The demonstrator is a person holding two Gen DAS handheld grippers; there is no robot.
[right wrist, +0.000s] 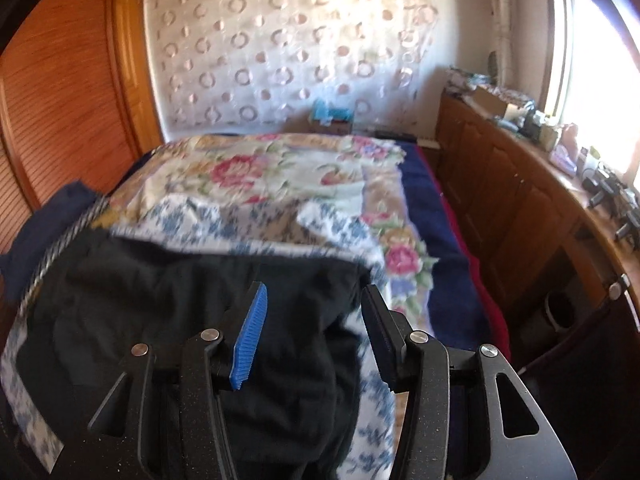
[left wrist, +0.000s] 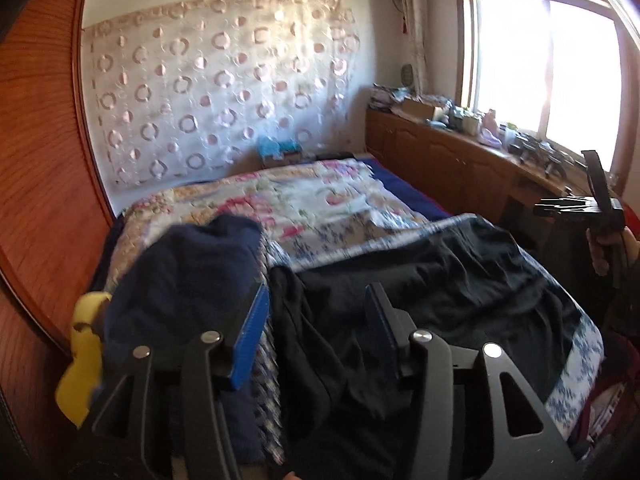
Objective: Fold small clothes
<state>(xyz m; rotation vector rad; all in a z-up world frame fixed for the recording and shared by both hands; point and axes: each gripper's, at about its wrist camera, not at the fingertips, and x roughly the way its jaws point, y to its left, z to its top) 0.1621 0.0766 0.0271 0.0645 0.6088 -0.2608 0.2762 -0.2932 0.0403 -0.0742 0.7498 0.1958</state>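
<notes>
Black garment [left wrist: 420,288] lies rumpled on the bed [left wrist: 320,200], navy cloth [left wrist: 188,272] at its nine o'clock, both grippers [left wrist: 316,320] [right wrist: 312,324] parted and empty above it

A floral quilt [left wrist: 280,200] is lying spread over the bed ahead of the gripper, with a blue-and-white flowered sheet [right wrist: 224,220] sitting on it nearer the jaws. A yellow object [left wrist: 82,356] is resting just left of the left jaw, too blurred to identify. Far ahead, a circle-patterned curtain [left wrist: 208,92] is hanging across the wall. To the right, a wooden cabinet [right wrist: 512,200] is running beneath a bright window [left wrist: 552,76], its top carrying assorted clutter. A louvred wooden door [right wrist: 60,112] is standing off to the left.
</notes>
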